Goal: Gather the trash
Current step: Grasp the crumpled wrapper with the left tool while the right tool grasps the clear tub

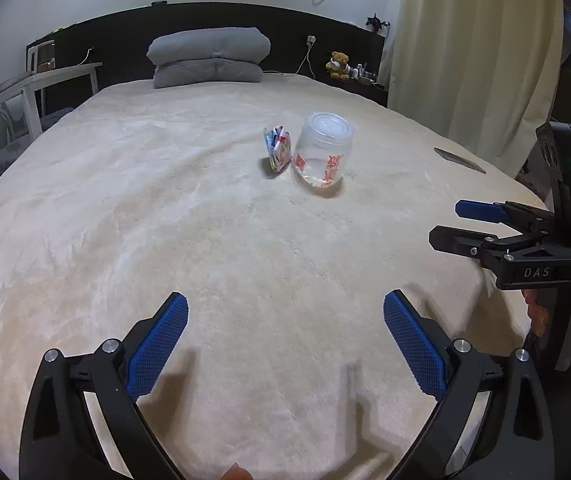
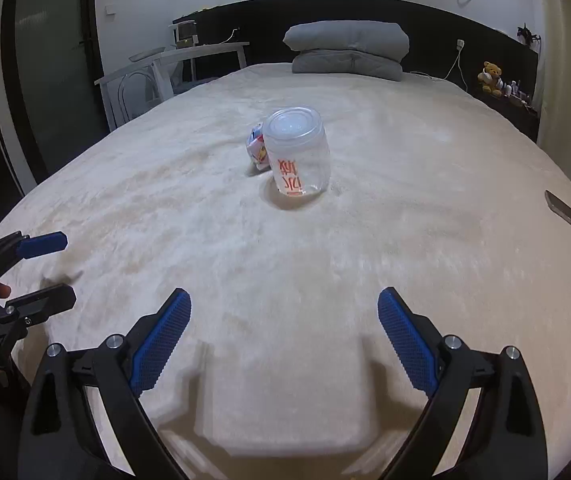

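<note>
A clear plastic jar (image 1: 322,154) with red print and a clear lid stands on the cream bed cover (image 1: 165,220). A crumpled colourful wrapper (image 1: 277,150) lies against its left side. In the right wrist view the jar (image 2: 298,151) stands ahead and the wrapper (image 2: 256,146) peeks out behind its left. My left gripper (image 1: 285,306) is open and empty, low over the bed, well short of both. My right gripper (image 2: 284,302) is open and empty too; it shows at the right edge of the left wrist view (image 1: 445,224).
Folded grey bedding (image 1: 209,58) lies at the head of the bed against a dark headboard. A flat dark object (image 1: 459,160) lies near the bed's right edge. A white chair and table (image 1: 25,96) stand left of the bed; a curtain (image 1: 473,52) hangs right.
</note>
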### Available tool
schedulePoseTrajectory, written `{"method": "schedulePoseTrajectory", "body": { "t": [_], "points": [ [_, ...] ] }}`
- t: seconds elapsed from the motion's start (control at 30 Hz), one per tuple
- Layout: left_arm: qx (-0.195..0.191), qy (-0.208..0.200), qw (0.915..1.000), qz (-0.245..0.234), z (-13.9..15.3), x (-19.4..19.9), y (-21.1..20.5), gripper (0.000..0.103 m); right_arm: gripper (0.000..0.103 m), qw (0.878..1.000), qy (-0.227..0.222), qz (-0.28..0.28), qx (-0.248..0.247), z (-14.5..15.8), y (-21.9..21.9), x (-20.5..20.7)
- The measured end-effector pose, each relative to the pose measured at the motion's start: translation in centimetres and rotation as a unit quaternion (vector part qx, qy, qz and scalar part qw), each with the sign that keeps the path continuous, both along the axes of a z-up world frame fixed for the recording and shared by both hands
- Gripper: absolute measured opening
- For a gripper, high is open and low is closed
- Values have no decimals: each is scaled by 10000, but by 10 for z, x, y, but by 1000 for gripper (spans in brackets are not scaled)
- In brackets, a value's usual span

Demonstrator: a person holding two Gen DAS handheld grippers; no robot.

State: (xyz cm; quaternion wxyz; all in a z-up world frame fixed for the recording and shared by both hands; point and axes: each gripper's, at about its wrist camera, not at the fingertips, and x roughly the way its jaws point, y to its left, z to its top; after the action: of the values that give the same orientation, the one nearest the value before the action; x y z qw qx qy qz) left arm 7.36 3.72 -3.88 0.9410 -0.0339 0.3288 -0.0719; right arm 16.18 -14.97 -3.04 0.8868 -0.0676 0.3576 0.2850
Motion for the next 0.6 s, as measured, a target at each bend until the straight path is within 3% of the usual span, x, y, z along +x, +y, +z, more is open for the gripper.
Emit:
{"method": "schedulePoseTrajectory", "body": {
  "t": [0.6],
  "points": [
    [-50,320,9993,-161,-13,108,21,97,93,9994,-290,153,-131,-6,67,113]
  ]
}}
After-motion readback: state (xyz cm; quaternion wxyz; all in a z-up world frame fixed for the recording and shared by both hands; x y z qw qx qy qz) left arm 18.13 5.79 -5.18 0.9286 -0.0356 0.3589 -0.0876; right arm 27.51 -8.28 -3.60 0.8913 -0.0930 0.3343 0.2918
